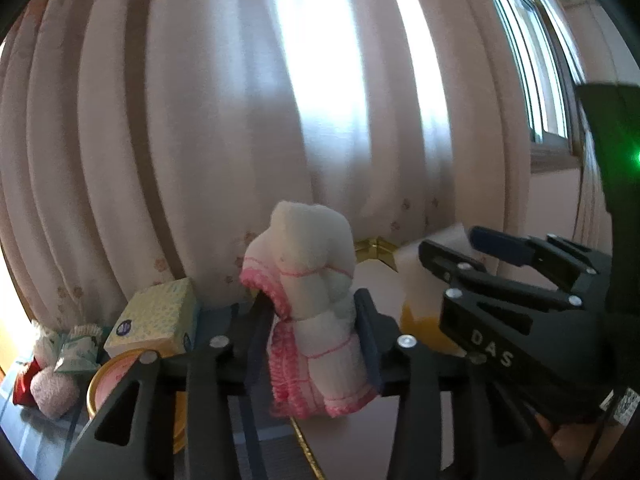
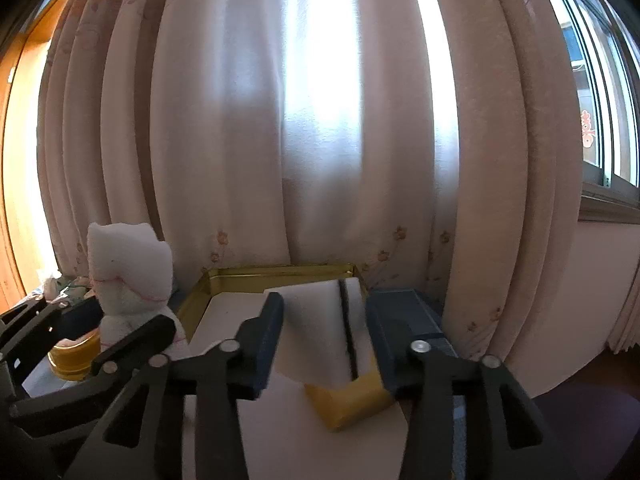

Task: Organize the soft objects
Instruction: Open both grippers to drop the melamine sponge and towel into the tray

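Note:
My left gripper (image 1: 316,328) is shut on a rolled white cloth with pink edging (image 1: 312,280), held upright above the table; the cloth also shows at the left of the right wrist view (image 2: 128,272). My right gripper (image 2: 324,336) is shut on a white and yellow sponge (image 2: 320,320), held over a gold-rimmed tray (image 2: 280,270) with a white floor. In the left wrist view the right gripper (image 1: 452,248) shows at the right with the sponge (image 1: 420,292) between its fingers.
A tissue box (image 1: 158,320), a round gold tin (image 1: 108,384), small wrapped packets (image 1: 80,352) and a pink fluffy ball (image 1: 54,394) lie at the left. Pale curtains (image 2: 320,120) hang close behind. A window (image 2: 600,100) is at the right.

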`<action>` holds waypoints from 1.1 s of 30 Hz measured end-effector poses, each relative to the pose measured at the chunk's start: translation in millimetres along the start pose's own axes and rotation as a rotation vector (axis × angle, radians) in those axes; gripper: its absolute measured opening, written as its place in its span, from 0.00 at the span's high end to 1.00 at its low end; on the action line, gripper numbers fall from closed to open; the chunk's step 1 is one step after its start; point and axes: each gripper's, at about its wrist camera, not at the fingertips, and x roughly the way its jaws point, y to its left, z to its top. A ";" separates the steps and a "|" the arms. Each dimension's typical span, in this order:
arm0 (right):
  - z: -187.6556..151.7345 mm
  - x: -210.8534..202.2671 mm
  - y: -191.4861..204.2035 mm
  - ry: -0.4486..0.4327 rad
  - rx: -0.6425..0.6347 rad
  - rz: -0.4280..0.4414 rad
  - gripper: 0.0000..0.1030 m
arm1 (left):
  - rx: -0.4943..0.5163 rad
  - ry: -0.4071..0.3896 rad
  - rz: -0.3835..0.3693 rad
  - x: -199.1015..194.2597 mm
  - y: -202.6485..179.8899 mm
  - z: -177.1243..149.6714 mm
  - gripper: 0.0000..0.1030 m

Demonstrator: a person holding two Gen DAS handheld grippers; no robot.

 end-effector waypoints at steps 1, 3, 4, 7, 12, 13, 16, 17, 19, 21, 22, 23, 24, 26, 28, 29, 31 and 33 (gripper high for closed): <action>-0.1 -1.6 0.7 -0.007 0.000 -0.008 0.44 | -0.014 -0.004 0.007 -0.7 3.0 -0.2 0.53; -0.3 -6.0 -0.3 -0.030 0.009 -0.024 0.38 | -0.062 -0.015 0.017 -2.5 11.9 -1.1 0.33; -0.1 -8.0 -1.9 -0.041 0.017 -0.026 0.36 | -0.093 -0.020 0.018 -3.2 17.6 -1.5 0.28; -0.1 -13.1 -8.0 -0.069 0.056 -0.031 0.23 | -0.137 -0.026 0.040 -4.0 25.8 -2.5 0.10; 1.4 -28.2 -15.1 -0.158 0.093 -0.070 0.16 | -0.128 -0.062 0.031 -9.8 24.9 -2.7 0.01; 1.3 -33.2 -16.3 -0.187 0.098 -0.088 0.13 | -0.137 -0.076 0.045 -12.6 26.6 -3.0 0.01; -1.2 -55.6 -19.4 -0.320 0.117 -0.205 0.05 | -0.204 -0.123 0.104 -21.8 40.4 -5.0 0.01; -3.1 -63.3 -20.5 -0.366 0.127 -0.241 0.03 | -0.236 -0.136 0.136 -24.5 47.6 -6.0 0.01; -4.9 -71.6 -20.9 -0.417 0.136 -0.292 0.01 | -0.292 -0.148 0.188 -27.5 59.8 -8.4 0.01; -4.2 -72.4 -20.2 -0.427 0.130 -0.318 0.01 | -0.341 -0.141 0.206 -26.7 70.1 -10.7 0.01; -3.7 -71.5 -19.6 -0.423 0.126 -0.320 0.01 | -0.357 -0.135 0.211 -25.3 73.6 -11.8 0.01; -3.2 -70.3 -19.3 -0.417 0.122 -0.317 0.01 | -0.370 -0.128 0.218 -23.8 76.6 -12.4 0.01; -2.3 -68.4 -18.7 -0.410 0.117 -0.316 0.01 | -0.379 -0.124 0.224 -23.1 78.4 -13.3 0.01; 0.1 -66.0 -19.1 -0.401 0.115 -0.317 0.01 | -0.392 -0.127 0.222 -23.8 81.0 -14.7 0.01; -1.3 -69.5 -21.1 -0.399 0.120 -0.318 0.01 | -0.402 -0.131 0.223 -26.2 82.6 -15.7 0.01; -0.6 -69.2 -21.6 -0.396 0.123 -0.321 0.01 | -0.411 -0.133 0.222 -26.3 84.4 -16.2 0.01; -1.8 -68.4 -23.3 -0.390 0.131 -0.324 0.01 | -0.426 -0.135 0.231 -27.3 88.8 -19.1 0.01; -1.5 -66.4 -24.3 -0.378 0.137 -0.326 0.01 | -0.431 -0.137 0.248 -29.4 92.1 -19.9 0.01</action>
